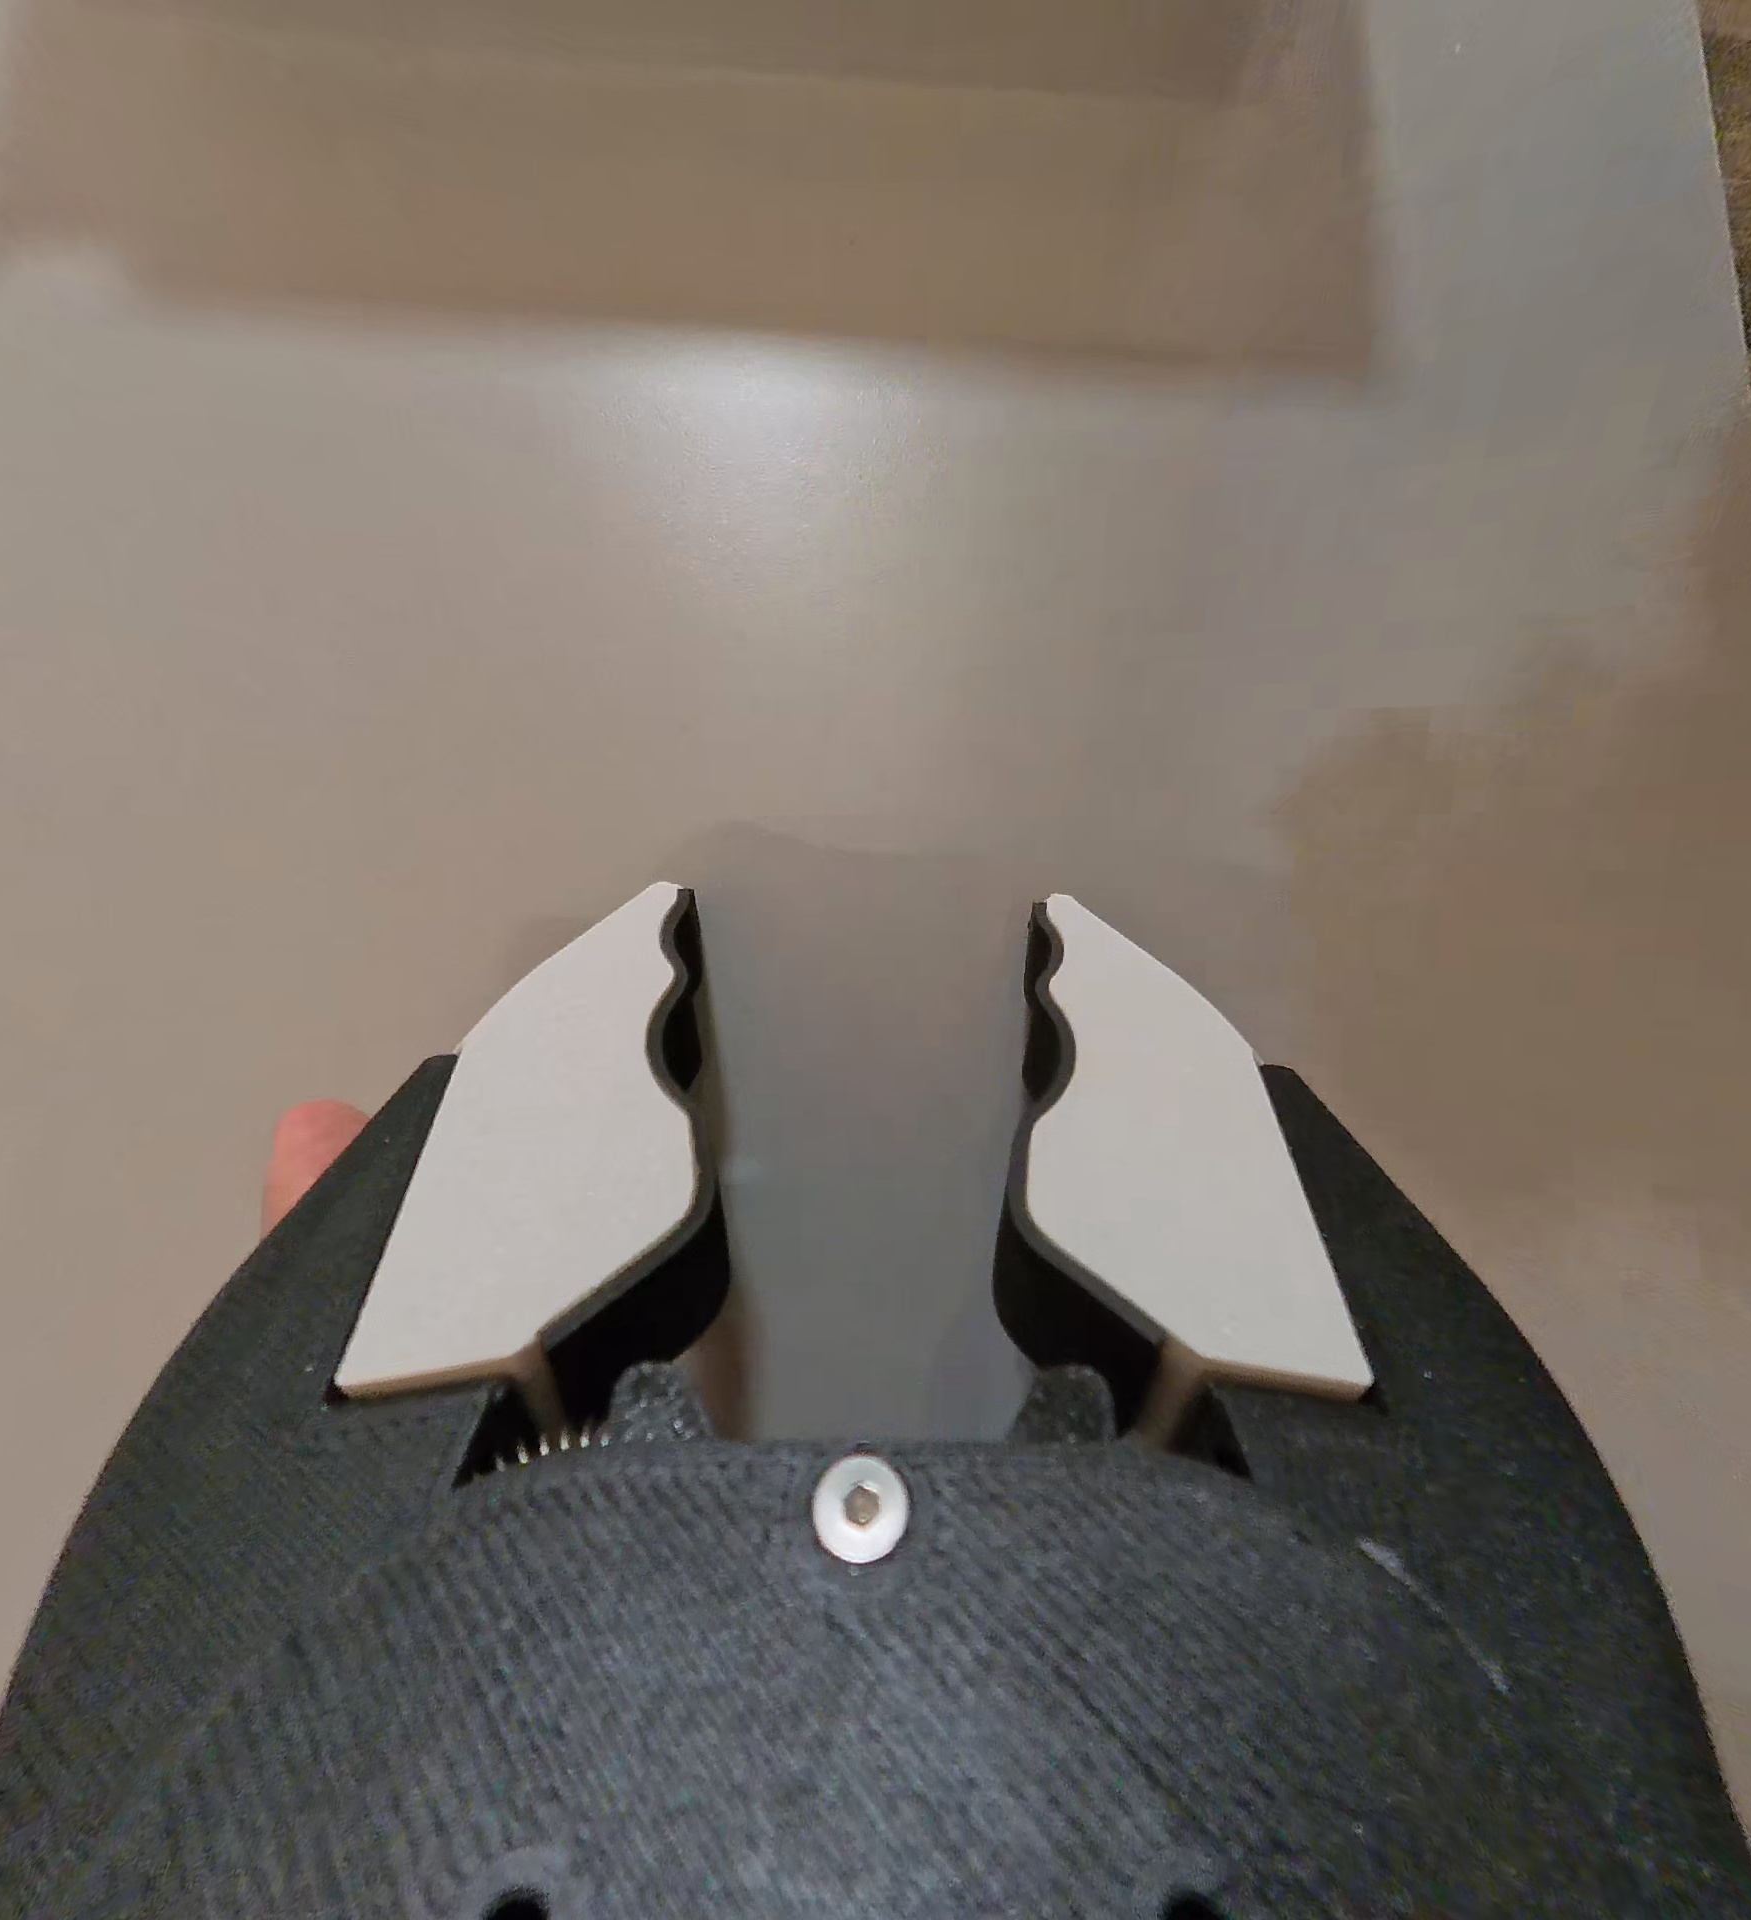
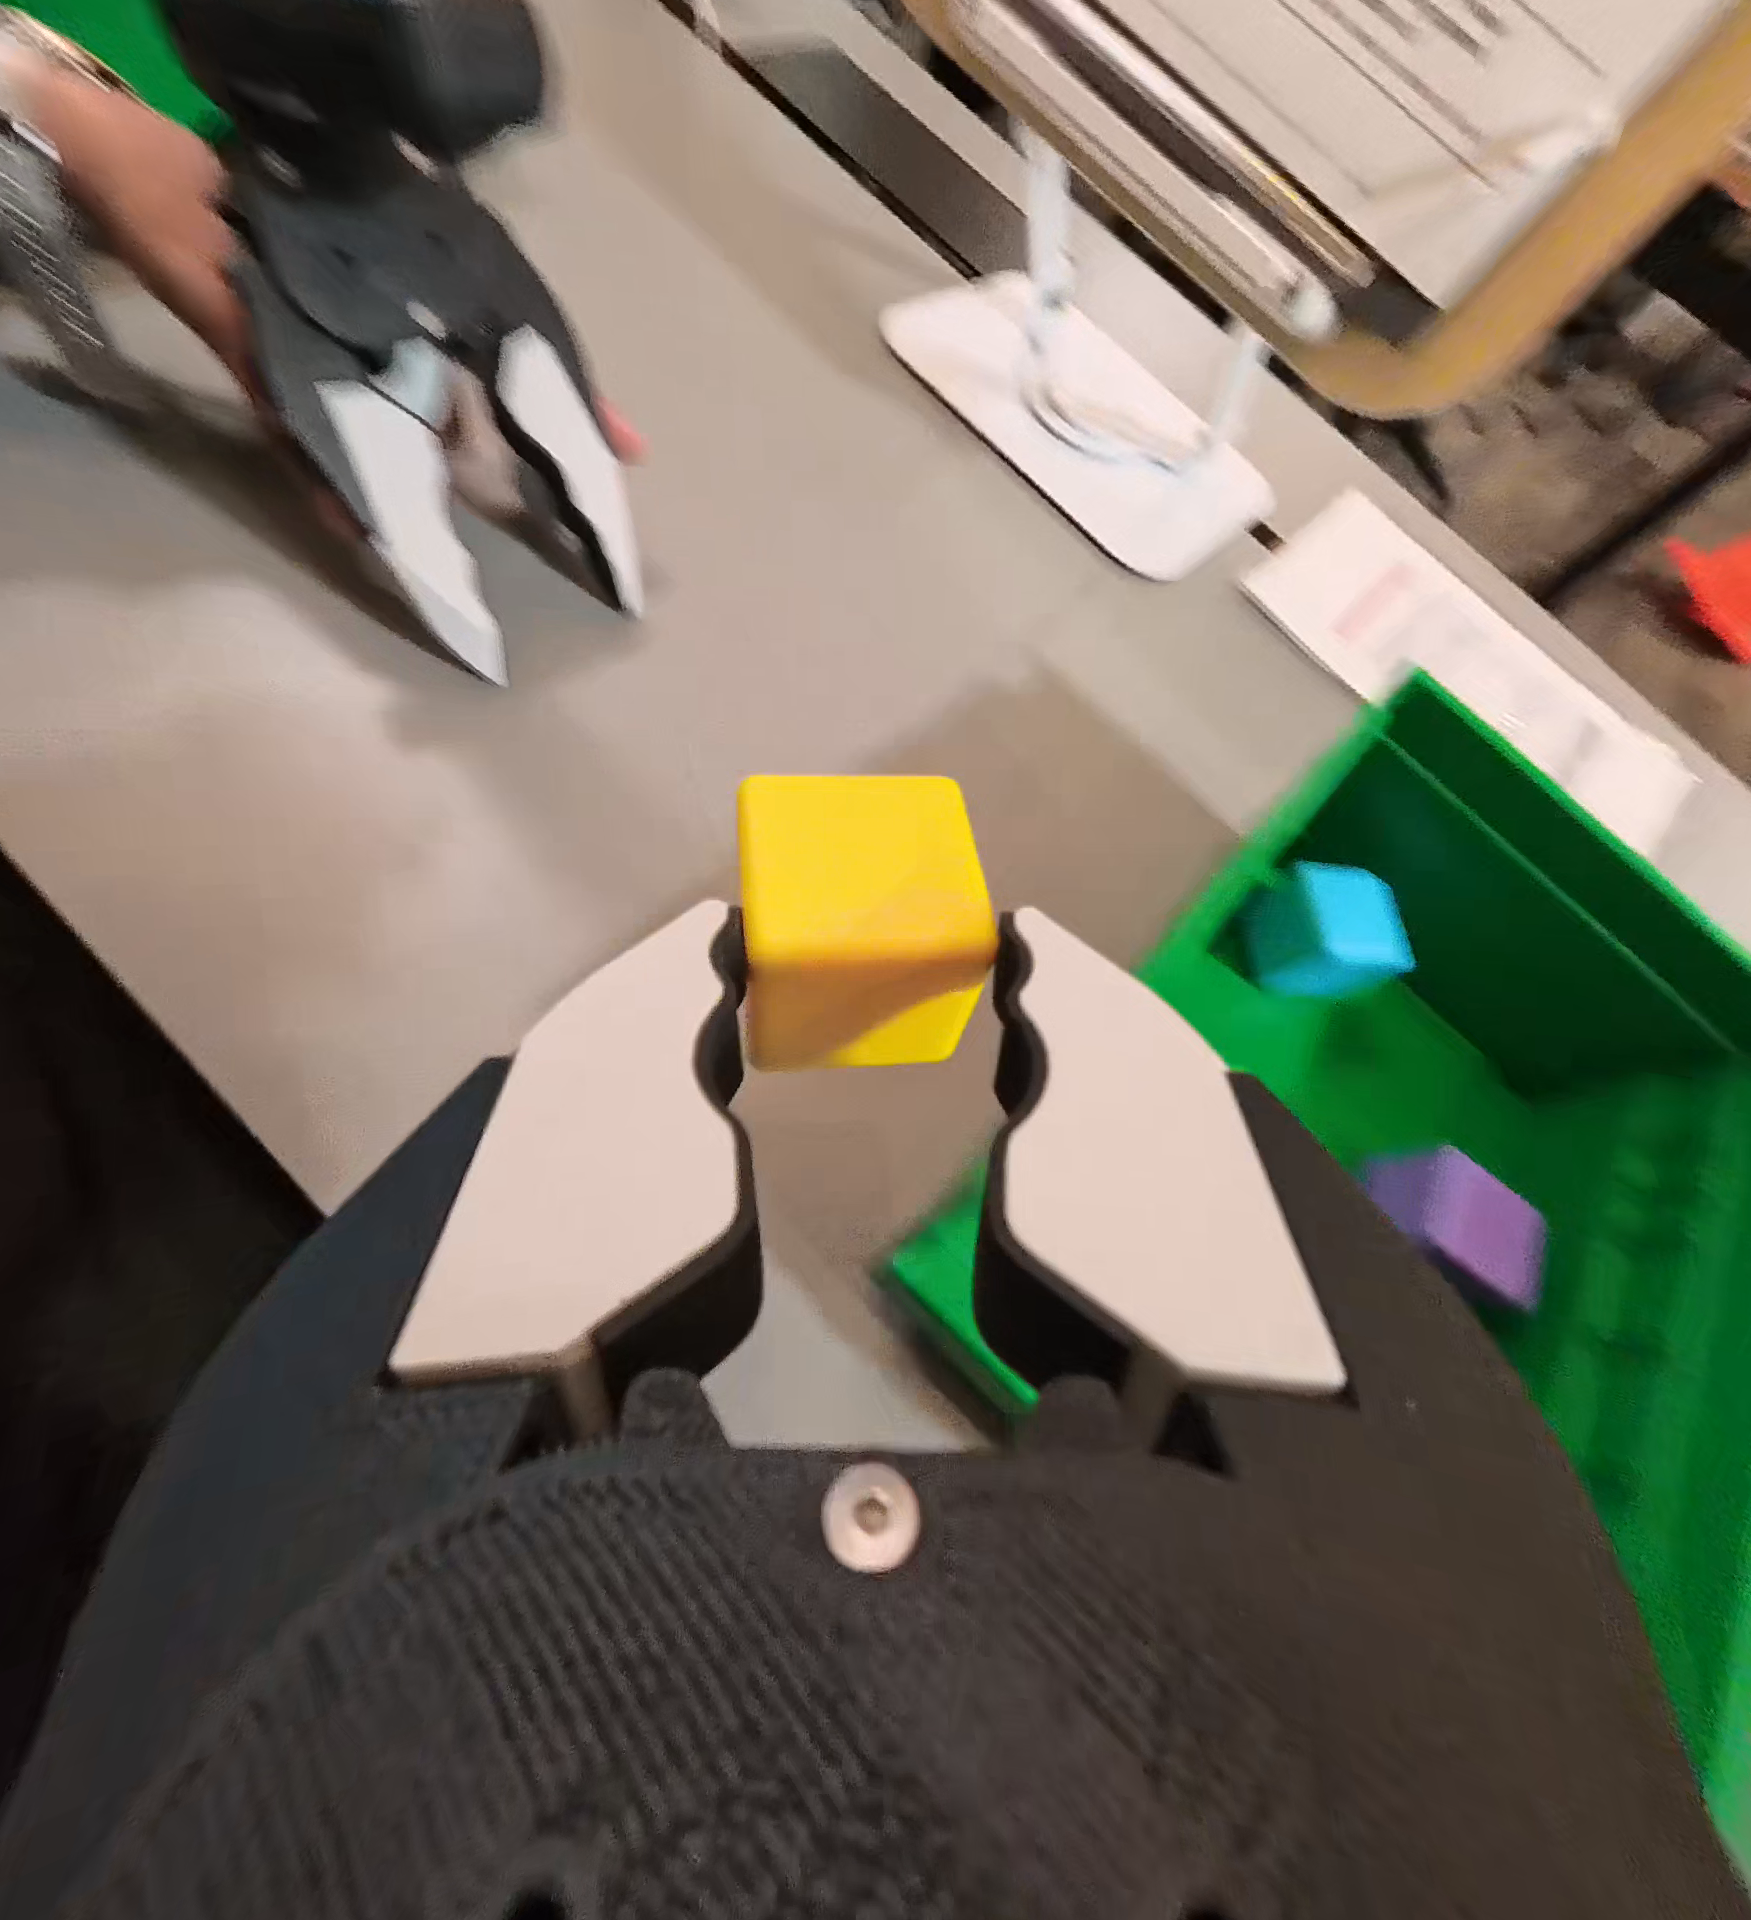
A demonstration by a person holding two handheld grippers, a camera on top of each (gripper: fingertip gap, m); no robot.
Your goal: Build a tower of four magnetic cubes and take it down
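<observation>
Spanning grey table (image 1: 850,520), green bin (image 2: 1629,1403) aboard

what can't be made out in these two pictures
- Right wrist view: the bottom of the yellow cube, turned away between the right gripper fingers.
- Right wrist view: much of the green bin, cut by the right edge; the blue cube and purple cube inside are smeared.
- Right wrist view: the left gripper is motion-blurred.
- Left wrist view: only bare table; the cubes fall outside it.
</observation>
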